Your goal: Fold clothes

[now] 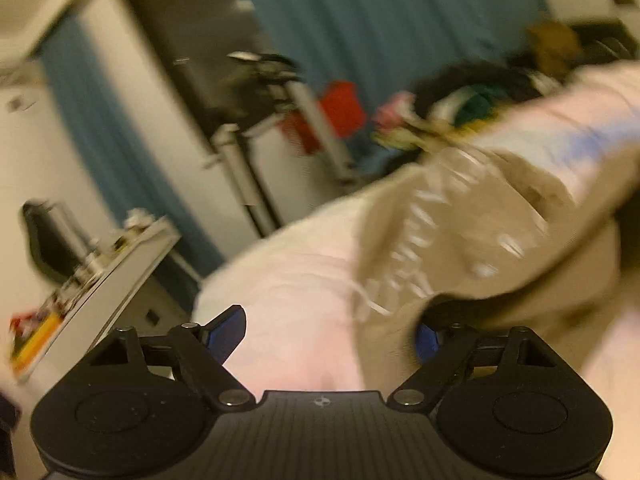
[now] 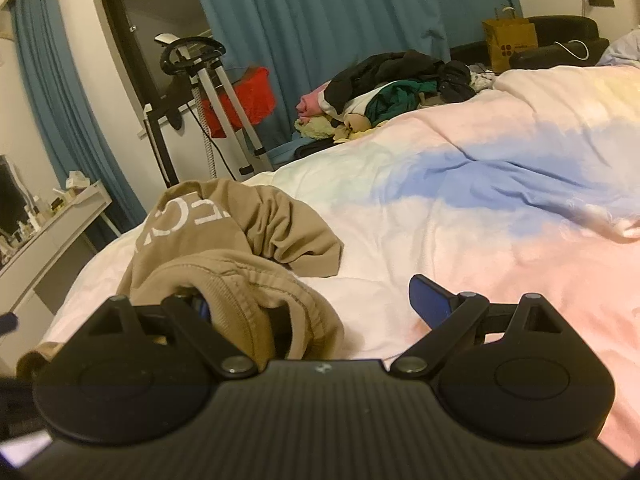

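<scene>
A tan garment with white lettering (image 2: 240, 236) lies crumpled on the bed's pastel duvet (image 2: 460, 208). My right gripper (image 2: 316, 304) is open; its left finger is buried under a ribbed tan fold, and its right blue fingertip (image 2: 428, 300) is bare over the duvet. In the blurred left wrist view the same tan garment (image 1: 480, 240) lies ahead and to the right. My left gripper (image 1: 324, 332) is open; its left blue fingertip (image 1: 224, 332) is bare, and cloth drapes over the right one.
A pile of mixed clothes (image 2: 392, 88) sits at the bed's far edge. A garment steamer stand (image 2: 212, 100) and red bin (image 2: 244, 100) stand by the teal curtain. A white dresser (image 2: 52, 232) with small items is on the left.
</scene>
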Demonstrator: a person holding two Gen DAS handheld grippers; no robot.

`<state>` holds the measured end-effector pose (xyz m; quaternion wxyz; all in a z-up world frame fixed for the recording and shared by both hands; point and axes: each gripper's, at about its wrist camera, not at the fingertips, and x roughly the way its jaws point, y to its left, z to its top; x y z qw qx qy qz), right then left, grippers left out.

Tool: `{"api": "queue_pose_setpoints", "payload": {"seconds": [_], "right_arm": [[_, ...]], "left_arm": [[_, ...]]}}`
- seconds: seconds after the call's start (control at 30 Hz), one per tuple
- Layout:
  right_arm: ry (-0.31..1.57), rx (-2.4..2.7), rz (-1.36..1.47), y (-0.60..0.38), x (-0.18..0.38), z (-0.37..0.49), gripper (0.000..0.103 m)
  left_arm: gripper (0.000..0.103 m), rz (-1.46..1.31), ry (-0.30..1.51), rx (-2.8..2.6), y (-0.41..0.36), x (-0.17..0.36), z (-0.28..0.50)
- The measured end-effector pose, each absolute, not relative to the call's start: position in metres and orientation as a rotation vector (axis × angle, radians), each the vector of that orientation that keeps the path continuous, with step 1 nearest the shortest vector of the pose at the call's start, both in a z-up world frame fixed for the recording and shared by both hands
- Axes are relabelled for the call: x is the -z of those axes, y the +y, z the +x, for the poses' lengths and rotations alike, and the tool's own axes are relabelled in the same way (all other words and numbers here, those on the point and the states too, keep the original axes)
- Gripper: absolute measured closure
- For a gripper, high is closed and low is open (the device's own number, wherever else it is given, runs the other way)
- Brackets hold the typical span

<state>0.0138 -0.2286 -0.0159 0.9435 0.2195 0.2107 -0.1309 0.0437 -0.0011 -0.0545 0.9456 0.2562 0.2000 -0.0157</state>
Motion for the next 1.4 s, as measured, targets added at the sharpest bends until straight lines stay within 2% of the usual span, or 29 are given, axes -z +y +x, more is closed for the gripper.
{"api": "queue_pose_setpoints", "payload": {"seconds": [0.17,0.5,0.7,0.87,0.93,1.0,1.03,1.2,1.4], "right_arm": [[0.427,0.265,0.425,-0.228,0.013,0.014,0.010],[0.412,0.292,0.352,-0.223,0.002,-0.002,0.010],[0.289,0.378,0.300,-0.222,-0.007,-0.014,0.010],[0.165,0.443,0.261,-0.220,-0.021,-0.031,0.010],[0.129,0.451,0.251,-0.218,-0.026,-0.039,0.010],[0.114,0.448,0.236,-0.215,-0.033,-0.046,0.010],[0.106,0.437,0.229,-0.214,-0.040,-0.048,0.010],[0.057,0.355,0.194,-0.206,-0.085,-0.059,0.010],[-0.107,0.268,0.149,-0.201,-0.203,-0.079,0.010]], "left_arm": [[0.017,0.284,0.330,-0.028,0.034,0.019,0.039],[0.014,0.129,0.261,-0.045,0.067,-0.020,0.022],[0.014,0.226,0.375,-0.043,0.055,0.001,0.013],[0.014,0.258,0.605,-0.009,0.046,0.035,0.005],[0.014,0.228,0.622,-0.015,0.050,0.034,-0.002],[0.012,0.181,0.549,-0.062,0.063,0.015,-0.011],[0.008,0.154,0.511,-0.086,0.070,0.005,-0.015],[0.008,-0.048,0.280,-0.165,0.104,-0.068,-0.044],[0.007,-0.132,-0.013,-0.156,0.112,-0.205,-0.071]]}}
